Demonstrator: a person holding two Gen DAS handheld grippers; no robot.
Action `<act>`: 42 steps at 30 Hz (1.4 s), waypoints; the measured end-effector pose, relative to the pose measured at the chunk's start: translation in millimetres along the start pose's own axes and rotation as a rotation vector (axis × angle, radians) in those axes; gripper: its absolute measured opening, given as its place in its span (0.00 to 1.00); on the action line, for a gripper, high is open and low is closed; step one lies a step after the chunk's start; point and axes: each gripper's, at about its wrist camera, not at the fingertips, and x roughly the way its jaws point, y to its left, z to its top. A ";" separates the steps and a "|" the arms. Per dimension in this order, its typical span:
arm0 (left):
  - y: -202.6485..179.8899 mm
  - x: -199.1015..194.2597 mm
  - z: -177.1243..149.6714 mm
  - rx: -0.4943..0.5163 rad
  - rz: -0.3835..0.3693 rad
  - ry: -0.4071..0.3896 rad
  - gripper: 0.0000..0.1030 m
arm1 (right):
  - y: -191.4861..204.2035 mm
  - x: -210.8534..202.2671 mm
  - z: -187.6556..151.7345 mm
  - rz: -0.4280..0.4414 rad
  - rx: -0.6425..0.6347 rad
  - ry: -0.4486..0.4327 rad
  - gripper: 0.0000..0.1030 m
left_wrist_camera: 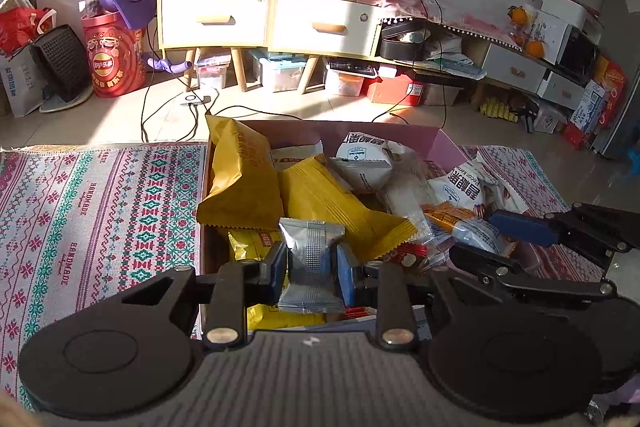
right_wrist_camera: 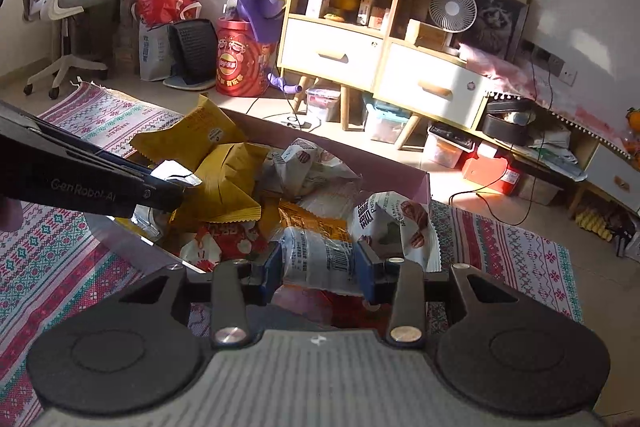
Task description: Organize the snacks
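Note:
A pink cardboard box (left_wrist_camera: 442, 141) on a patterned rug holds several snack packs: yellow bags (left_wrist_camera: 240, 179), white nut packets (left_wrist_camera: 362, 163) and a red pack. My left gripper (left_wrist_camera: 312, 269) is shut on a silver snack packet (left_wrist_camera: 312, 263) and holds it above the box's near side. My right gripper (right_wrist_camera: 320, 267) is shut on a white and orange snack packet (right_wrist_camera: 320, 255) over the box's near right corner. The right gripper also shows in the left wrist view (left_wrist_camera: 520, 227) at the right. The left gripper crosses the right wrist view (right_wrist_camera: 172, 187) from the left.
The box (right_wrist_camera: 416, 179) sits on a red, green and white woven rug (left_wrist_camera: 100, 211). Behind it are cables on the floor, a wooden shelf unit with drawers (left_wrist_camera: 216, 15), a red Lay's tub (left_wrist_camera: 114, 63), storage boxes and an office chair (right_wrist_camera: 64, 7).

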 end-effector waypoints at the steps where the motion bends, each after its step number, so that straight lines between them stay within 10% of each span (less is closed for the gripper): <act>1: -0.8 -1.6 0.4 0.004 -0.002 -0.003 0.45 | -0.4 -1.1 0.9 0.003 0.000 -0.001 0.47; 24: -11.8 -56.8 -28.1 -0.056 0.089 0.140 0.97 | -8.5 -56.1 -14.9 -0.039 0.154 0.122 0.90; 42: -33.9 -106.2 -55.7 0.001 0.224 0.148 1.00 | 2.0 -94.3 -13.8 -0.090 0.304 0.227 0.99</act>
